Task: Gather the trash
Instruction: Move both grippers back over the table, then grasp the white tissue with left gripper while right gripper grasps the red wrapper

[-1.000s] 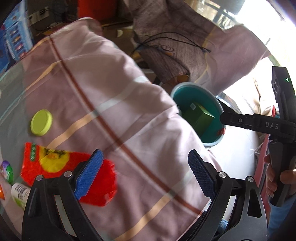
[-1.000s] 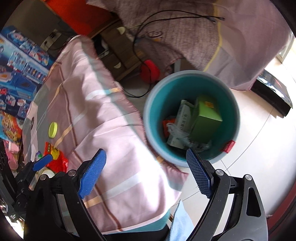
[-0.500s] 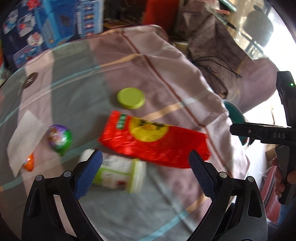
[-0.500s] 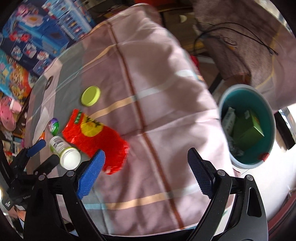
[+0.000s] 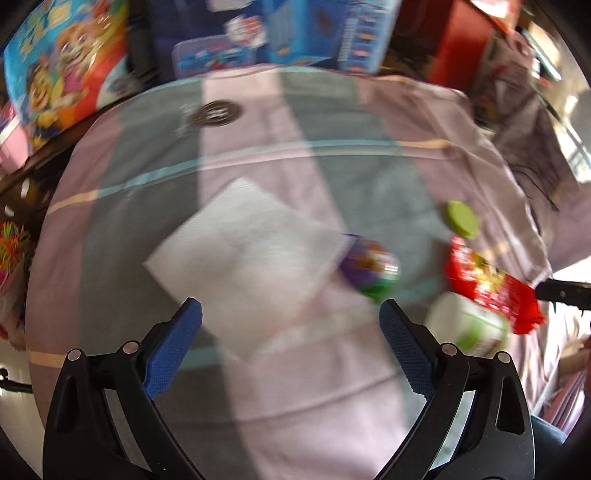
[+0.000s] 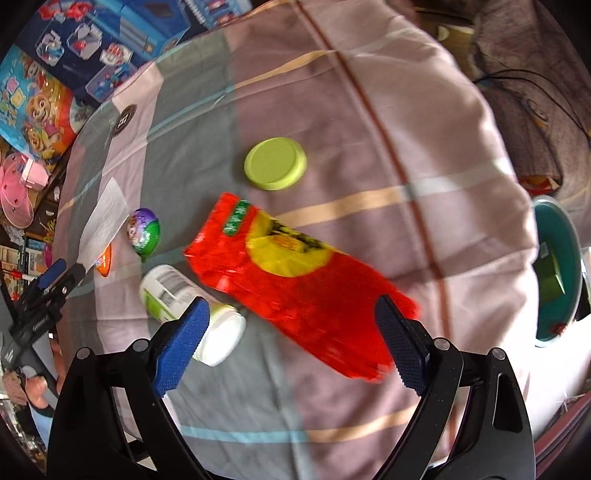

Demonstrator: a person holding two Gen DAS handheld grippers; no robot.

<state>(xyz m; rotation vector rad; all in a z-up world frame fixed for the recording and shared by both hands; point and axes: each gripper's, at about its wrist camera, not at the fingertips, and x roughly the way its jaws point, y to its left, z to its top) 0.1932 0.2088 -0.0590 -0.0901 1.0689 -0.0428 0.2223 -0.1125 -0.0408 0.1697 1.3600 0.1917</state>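
Note:
My left gripper [image 5: 290,341] is open and empty, just in front of a white napkin [image 5: 240,266] on the table. Right of it lie a purple-green egg toy [image 5: 371,267], a white-green bottle [image 5: 467,326], a red snack wrapper [image 5: 487,286] and a yellow-green lid [image 5: 461,218]. My right gripper [image 6: 291,343] is open and empty above the red wrapper [image 6: 295,280]. The bottle [image 6: 188,306] lies beside its left finger. The lid [image 6: 275,162], the egg toy [image 6: 144,230], the napkin [image 6: 103,221] and the teal trash bucket [image 6: 554,273] show there too.
A pink striped cloth [image 6: 369,110] covers the round table. Toy boxes [image 5: 295,33] stand behind it. An orange piece [image 6: 104,261] lies by the napkin. The left gripper also shows in the right wrist view [image 6: 59,275].
Both grippers have swung left, away from the bucket and over the table. The left one now faces the napkin, the right one the red wrapper.

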